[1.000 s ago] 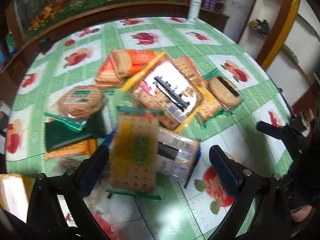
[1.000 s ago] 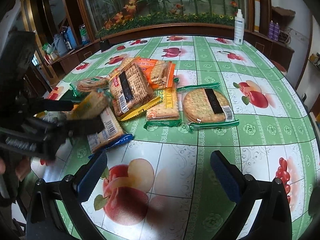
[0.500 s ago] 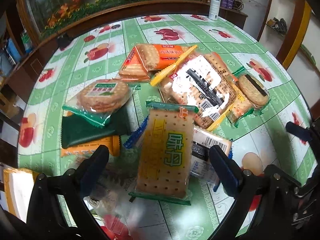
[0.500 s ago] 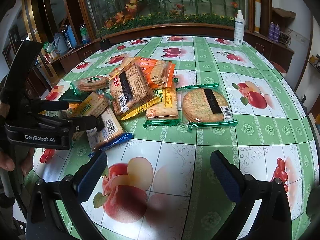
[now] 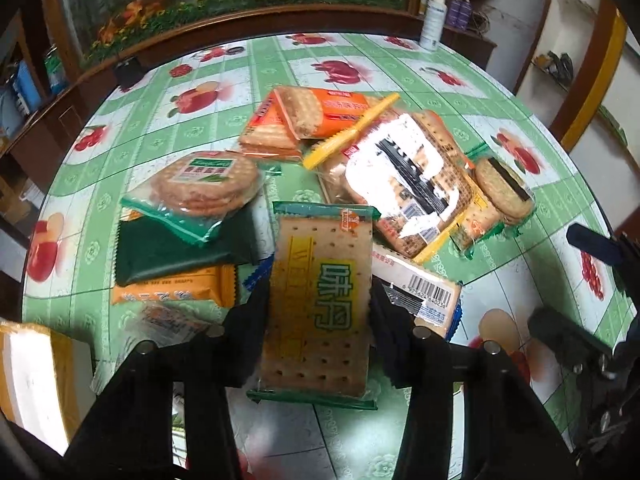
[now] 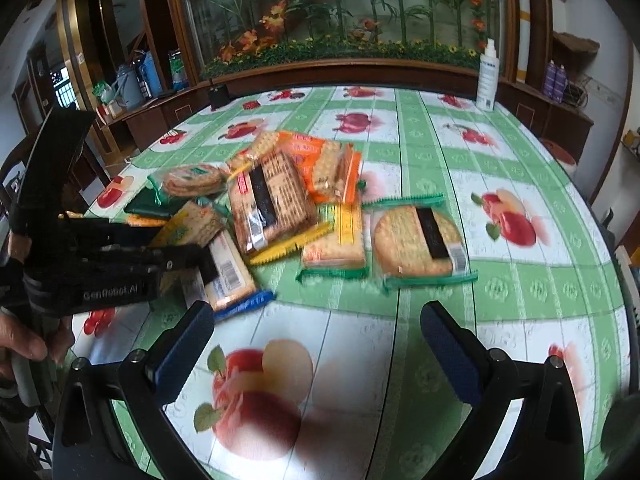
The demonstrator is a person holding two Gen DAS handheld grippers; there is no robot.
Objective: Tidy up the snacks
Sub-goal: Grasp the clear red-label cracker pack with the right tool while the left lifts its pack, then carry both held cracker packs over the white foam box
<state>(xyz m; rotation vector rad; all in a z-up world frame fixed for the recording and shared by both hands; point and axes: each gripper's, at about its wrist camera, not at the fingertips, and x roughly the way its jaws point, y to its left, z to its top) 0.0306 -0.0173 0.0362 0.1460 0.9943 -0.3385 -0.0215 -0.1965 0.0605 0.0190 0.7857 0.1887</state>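
Note:
A long cracker packet [image 5: 320,304] with a yellow label and green ends lies lengthwise between the fingers of my left gripper [image 5: 320,310]. Its jaws are closing, and both pads press on the packet's long sides. The same packet [image 6: 188,228] shows beside the left gripper [image 6: 188,256] in the right wrist view. Behind it, several snack packets are piled up: a round-cracker packet [image 5: 204,180], orange packets [image 5: 316,112], a big biscuit packet [image 5: 400,176] and a barcode packet [image 5: 420,292]. My right gripper [image 6: 316,316] stands open over bare tablecloth, nothing between its fingers.
The round table has a green fruit-print cloth [image 6: 500,288]. A dark green packet [image 5: 176,244] and an orange one [image 5: 172,292] lie at the left. A yellow-and-white box [image 5: 36,376] stands at the near left edge. A white spray bottle [image 6: 488,76] stands at the far rim.
My left gripper's jaws, wide apart around the cracker packet before, have come in against its sides. The right gripper has stayed where it was.

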